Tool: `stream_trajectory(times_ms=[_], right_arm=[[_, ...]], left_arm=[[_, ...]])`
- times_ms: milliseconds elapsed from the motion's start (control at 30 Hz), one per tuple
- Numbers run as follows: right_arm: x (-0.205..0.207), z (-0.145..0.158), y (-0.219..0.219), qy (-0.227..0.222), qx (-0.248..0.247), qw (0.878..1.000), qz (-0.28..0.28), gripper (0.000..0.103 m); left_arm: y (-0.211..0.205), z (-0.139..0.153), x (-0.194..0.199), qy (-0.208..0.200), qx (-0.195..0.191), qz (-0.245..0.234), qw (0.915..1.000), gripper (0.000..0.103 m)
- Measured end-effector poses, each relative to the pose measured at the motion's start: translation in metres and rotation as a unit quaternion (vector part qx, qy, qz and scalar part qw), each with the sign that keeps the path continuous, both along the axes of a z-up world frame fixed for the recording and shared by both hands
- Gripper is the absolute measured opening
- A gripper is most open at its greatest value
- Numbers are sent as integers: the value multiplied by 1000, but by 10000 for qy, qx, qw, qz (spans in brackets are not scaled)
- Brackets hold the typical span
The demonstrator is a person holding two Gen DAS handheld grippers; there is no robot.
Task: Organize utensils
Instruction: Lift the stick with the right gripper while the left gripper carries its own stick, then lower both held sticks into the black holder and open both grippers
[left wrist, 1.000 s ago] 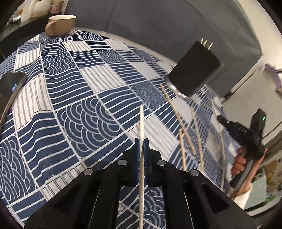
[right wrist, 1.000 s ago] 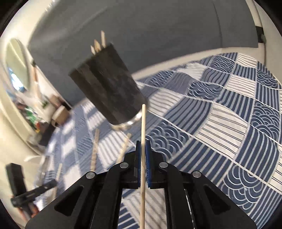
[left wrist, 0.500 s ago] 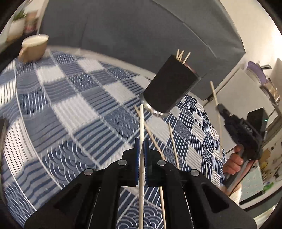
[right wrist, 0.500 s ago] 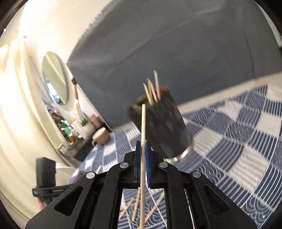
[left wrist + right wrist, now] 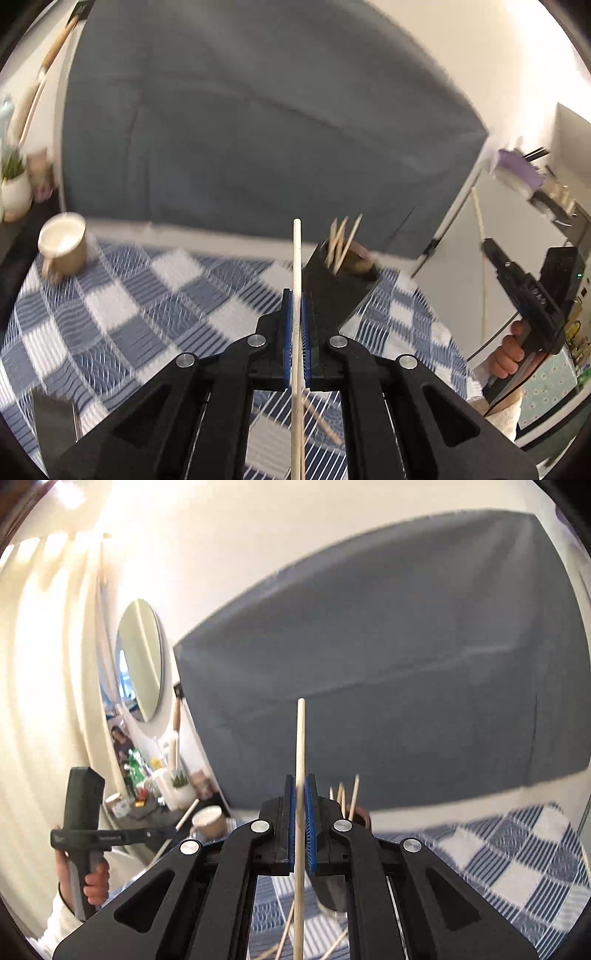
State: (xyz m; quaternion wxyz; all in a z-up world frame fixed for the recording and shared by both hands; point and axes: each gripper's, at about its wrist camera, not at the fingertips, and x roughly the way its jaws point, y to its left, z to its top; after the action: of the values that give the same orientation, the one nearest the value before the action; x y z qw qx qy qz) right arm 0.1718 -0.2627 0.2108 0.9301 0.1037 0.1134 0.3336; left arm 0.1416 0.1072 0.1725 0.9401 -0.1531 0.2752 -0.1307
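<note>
My left gripper (image 5: pixel 295 295) is shut on a wooden chopstick (image 5: pixel 297 258) that points up and forward. A black holder cup (image 5: pixel 334 288) with several chopsticks (image 5: pixel 341 240) in it stands just right of it on the blue patterned tablecloth (image 5: pixel 147 306). My right gripper (image 5: pixel 301 779) is shut on another chopstick (image 5: pixel 300 738). The cup (image 5: pixel 332 890) sits partly hidden behind its right finger, stick tips (image 5: pixel 345 794) showing above. Loose chopsticks (image 5: pixel 286 934) lie on the cloth below. The right gripper also shows in the left view (image 5: pixel 491 247).
A beige mug (image 5: pixel 62 243) stands at the table's far left, also in the right view (image 5: pixel 208 821). A grey sofa back (image 5: pixel 258 129) lies behind the table. A dark flat object (image 5: pixel 55 413) lies near left. A shelf with plants and jars (image 5: pixel 155 786) stands left.
Both grippers have tilted up and risen with their chopsticks, so more of the sofa and wall shows. The cup now appears lower and closer to both grippers.
</note>
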Motion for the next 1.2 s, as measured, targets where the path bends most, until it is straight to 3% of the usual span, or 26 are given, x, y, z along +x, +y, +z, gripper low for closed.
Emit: stream_trajectory(times_ms=[133, 267, 400, 533, 700, 867, 1200], right_arm=[[5, 18, -2, -385, 232, 9990, 33, 5], [17, 22, 2, -600, 589, 9964, 130, 5], [40, 12, 12, -582, 859, 9944, 203, 5], [65, -2, 21, -504, 908, 9944, 182, 5], [85, -13, 23, -683, 1189, 9905, -44, 5], [108, -24, 33, -696, 1221, 9898, -212, 5], [145, -50, 36, -502, 1247, 9899, -455, 5]], left_arm=[[-7, 27, 1, -740, 89, 47, 9972, 5], [-12, 36, 6, -1428, -463, -263, 9883, 5], [-19, 33, 18, -1957, -618, -395, 9779, 5], [-23, 20, 58, -1944, -864, -816, 9737, 5], [-32, 9, 95, -2028, -907, -802, 9717, 5], [-47, -3, 116, -2542, -1254, -926, 9545, 5], [-79, -28, 161, -2672, -699, -487, 9599, 5]])
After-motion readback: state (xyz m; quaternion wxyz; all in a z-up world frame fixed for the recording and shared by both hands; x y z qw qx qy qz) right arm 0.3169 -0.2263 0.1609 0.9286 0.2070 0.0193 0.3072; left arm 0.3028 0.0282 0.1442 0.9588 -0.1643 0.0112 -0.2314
